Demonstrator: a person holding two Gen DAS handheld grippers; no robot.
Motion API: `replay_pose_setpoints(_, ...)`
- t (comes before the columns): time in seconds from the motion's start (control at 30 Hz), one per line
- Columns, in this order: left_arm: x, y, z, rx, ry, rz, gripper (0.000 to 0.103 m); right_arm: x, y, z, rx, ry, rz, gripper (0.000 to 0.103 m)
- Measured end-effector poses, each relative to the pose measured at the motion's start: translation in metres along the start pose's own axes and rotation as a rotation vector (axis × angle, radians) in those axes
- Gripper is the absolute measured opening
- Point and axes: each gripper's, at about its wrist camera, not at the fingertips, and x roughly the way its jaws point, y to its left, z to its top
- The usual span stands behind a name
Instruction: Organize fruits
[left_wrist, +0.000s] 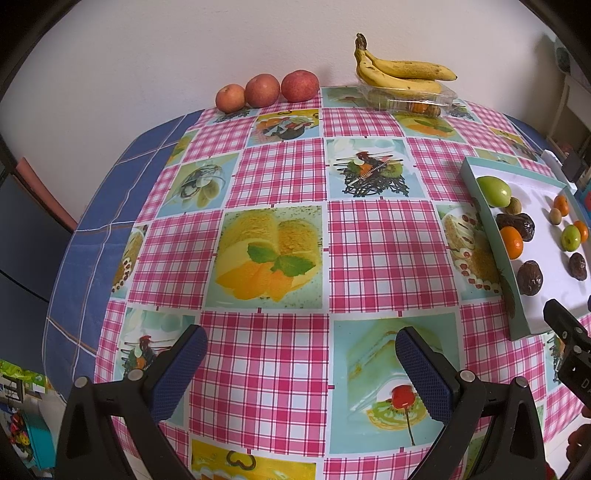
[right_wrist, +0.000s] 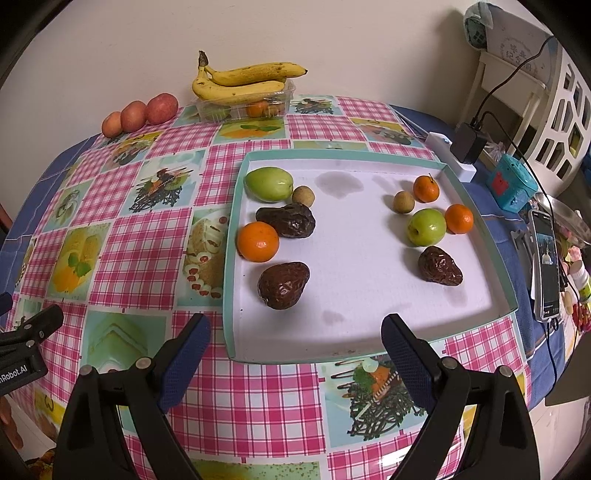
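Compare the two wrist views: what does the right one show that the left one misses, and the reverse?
Right wrist only: the phone, the black charger and the whole white tray. Left wrist only: the open left gripper over bare tablecloth. Both share the bananas, three apples and the tray's fruit.

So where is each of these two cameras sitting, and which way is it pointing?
Left wrist: rides on the left gripper, looks forward over the checked tablecloth toward three apples; its own open blue-padded fingers show, the right gripper at the right edge.
Right wrist: rides on the right gripper, looks into the white tray of small fruits; its own open fingers show.
Shared: bananas, apples, tray, tablecloth.
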Motion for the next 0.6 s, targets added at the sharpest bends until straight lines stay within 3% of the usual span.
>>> replay_pose_setpoints(0.6, 0.0006, -0.0009, -0.0002, -0.007, 0.005, -0.006, 0.103, 0.0008, 0.0006, -0.0009, -0.001, 0.002, 0.000, 0.094)
